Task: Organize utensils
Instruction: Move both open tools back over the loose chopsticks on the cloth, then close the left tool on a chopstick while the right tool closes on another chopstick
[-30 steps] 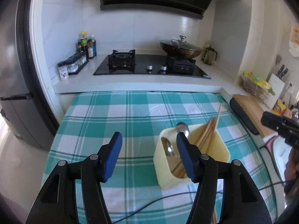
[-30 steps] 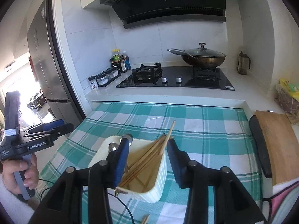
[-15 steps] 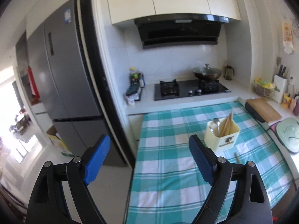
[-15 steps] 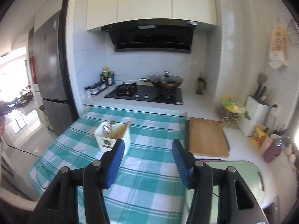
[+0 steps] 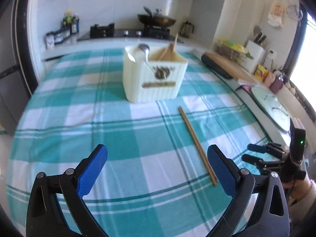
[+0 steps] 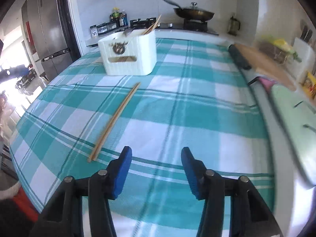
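I stand in a home kitchen, where a lidded wok (image 6: 194, 12) sits on a gas hob (image 5: 126, 33), sauce bottles (image 6: 118, 19) line the tiled counter and a tall grey fridge (image 6: 50, 29) flanks my check-clothed table (image 5: 138, 134).

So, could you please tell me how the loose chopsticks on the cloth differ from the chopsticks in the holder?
The loose chopsticks lie flat on the checked cloth; the chopsticks in the holder stand tilted, leaning on the rim. The loose ones show full length; the others are half hidden inside the holder. Both look like plain wood.
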`<state>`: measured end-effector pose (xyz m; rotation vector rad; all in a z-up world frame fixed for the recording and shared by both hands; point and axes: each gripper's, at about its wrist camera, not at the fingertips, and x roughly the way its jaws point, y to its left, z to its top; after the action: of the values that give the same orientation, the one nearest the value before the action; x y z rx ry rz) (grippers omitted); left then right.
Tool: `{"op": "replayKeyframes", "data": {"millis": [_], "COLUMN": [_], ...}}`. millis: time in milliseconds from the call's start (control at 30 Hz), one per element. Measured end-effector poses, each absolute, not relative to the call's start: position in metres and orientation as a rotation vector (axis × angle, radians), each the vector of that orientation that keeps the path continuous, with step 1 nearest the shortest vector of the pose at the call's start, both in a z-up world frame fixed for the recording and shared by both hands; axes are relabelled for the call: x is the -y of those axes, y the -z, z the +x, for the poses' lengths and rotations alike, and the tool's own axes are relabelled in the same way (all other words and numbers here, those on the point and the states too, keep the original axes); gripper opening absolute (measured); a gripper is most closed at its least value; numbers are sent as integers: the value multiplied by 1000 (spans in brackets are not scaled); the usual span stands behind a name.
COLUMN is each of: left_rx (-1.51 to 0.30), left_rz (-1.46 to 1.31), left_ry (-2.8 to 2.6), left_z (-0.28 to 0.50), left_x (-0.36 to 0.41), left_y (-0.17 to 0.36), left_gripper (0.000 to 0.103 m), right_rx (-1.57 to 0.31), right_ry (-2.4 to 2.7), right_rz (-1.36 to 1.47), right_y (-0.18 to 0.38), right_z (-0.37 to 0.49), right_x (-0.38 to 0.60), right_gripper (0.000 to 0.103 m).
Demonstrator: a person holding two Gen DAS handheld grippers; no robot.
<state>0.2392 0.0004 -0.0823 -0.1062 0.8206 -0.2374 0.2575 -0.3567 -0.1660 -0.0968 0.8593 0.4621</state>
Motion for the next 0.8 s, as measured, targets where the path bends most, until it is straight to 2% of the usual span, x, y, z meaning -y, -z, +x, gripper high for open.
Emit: {"op": "replayKeyframes", "data": {"millis": [133, 367, 633, 700, 800], "left_rx": [-851, -875, -911, -914, -907], "left_rz": [-90, -171, -158, -160, -159], "left_ry": [213, 172, 161, 160, 164], "left_z": [250, 254, 266, 266, 267], "left_x": [27, 10, 21, 22, 24], "left_y": [119, 133, 145, 144, 141], "left_gripper": [97, 97, 97, 97, 97], "right_rx": [-898, -997, -984, -987, -997], "right_ry": [-558, -549, -486, -451, -403], "right_rz": [-1, -6, -128, -115, -34], "right_y": [184, 206, 204, 205, 207], "right_z": [273, 313, 313, 317, 320], "right_x": [311, 273, 257, 259, 280], "right_gripper": [47, 21, 17, 6, 4]}}
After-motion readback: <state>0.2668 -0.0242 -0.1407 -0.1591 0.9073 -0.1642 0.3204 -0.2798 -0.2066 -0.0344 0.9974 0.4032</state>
